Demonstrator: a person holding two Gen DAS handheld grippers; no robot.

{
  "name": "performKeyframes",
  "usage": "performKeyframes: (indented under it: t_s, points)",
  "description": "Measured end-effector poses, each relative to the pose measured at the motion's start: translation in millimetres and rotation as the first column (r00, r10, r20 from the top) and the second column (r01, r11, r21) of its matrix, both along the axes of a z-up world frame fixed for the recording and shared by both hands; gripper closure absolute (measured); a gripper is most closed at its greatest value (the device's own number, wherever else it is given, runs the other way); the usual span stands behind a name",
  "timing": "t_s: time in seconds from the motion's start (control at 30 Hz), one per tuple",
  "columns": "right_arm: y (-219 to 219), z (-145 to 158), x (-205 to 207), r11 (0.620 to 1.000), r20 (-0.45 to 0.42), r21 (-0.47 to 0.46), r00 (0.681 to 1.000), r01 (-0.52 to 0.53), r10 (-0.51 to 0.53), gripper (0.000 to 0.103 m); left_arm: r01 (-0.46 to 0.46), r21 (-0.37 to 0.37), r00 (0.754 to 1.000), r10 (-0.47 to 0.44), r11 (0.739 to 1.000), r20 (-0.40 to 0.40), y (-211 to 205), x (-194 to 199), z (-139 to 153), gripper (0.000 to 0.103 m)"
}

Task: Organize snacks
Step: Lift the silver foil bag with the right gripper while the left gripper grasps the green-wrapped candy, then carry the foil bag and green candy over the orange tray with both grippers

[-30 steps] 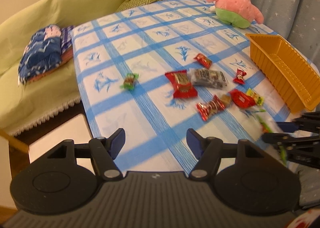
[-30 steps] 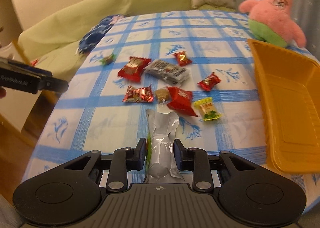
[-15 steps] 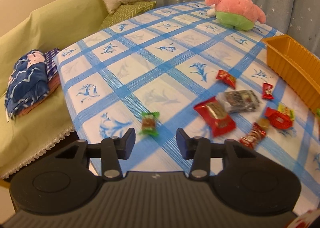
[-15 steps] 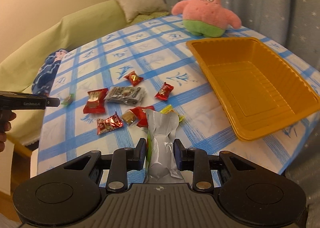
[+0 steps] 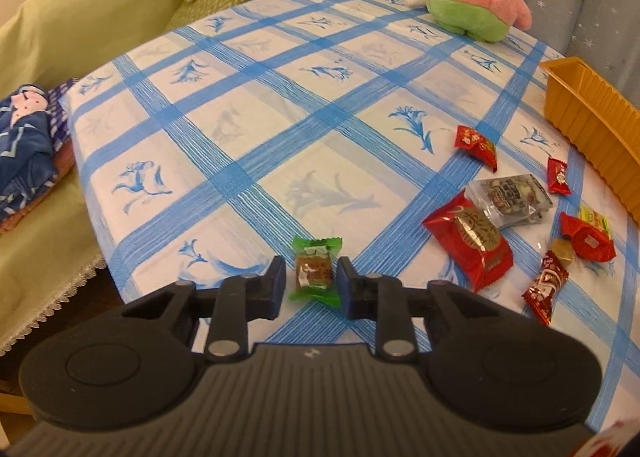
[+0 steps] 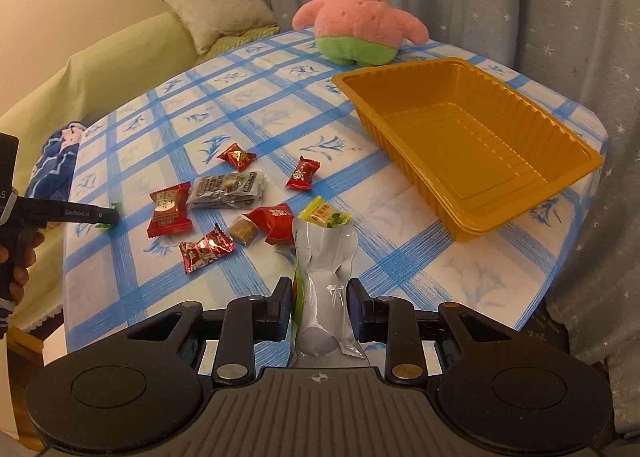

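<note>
The left gripper sits low over the near-left part of the table, and a green-wrapped candy lies on the cloth directly between its 2 fingers. The jaws are closing on it; a thin gap shows on each side, so the pads do not yet press the wrapper. The candy has crimped green ends and a clear middle showing a brown sweet.

The right gripper is clenched on a silver pouch, held upright above the table, with a green edge along its left side and a crumpled top.

The remaining snacks lie in a loose cluster to the right of the green candy: a large red packet, a clear grey packet, 2 small red candies farther back, a red foil twist, a brown cube and a yellow packet beside another red one.

The orange tray stands empty at the table's right side, close to the edge, with bare cloth between it and the cluster. A pink star plush sits at the far edge. The green candy lies near the table's left edge.
</note>
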State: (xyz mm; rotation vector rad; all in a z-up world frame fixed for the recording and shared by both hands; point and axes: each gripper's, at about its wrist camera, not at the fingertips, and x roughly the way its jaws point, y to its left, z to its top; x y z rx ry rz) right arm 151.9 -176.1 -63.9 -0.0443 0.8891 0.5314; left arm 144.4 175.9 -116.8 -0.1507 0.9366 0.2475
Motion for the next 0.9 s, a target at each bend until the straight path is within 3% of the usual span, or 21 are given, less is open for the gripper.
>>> performKeyframes:
  t_s: [0.27,0.5,0.9]
  points:
    - [7.5,6.8,-11.5,0.999,0.010,-0.003,0.999,0.034,-0.034,0.073,0.043,-0.006,0.999,-0.043,0.999,0.018,3.4,-2.9,3.2,0.084]
    - [2.9,16.4,-16.3,0.999,0.031,0.030,0.999,0.043,-0.044,0.073,0.067,-0.010,0.996,-0.067,0.998,0.064,-9.9,-15.5,28.2,0.084]
    - [-36.7,37.7,21.8,0.991,0.073,0.118,0.996,-0.062,0.054,0.073,0.069,-0.032,0.987,-0.063,0.997,0.150,-104.9,-21.1,86.5,0.084]
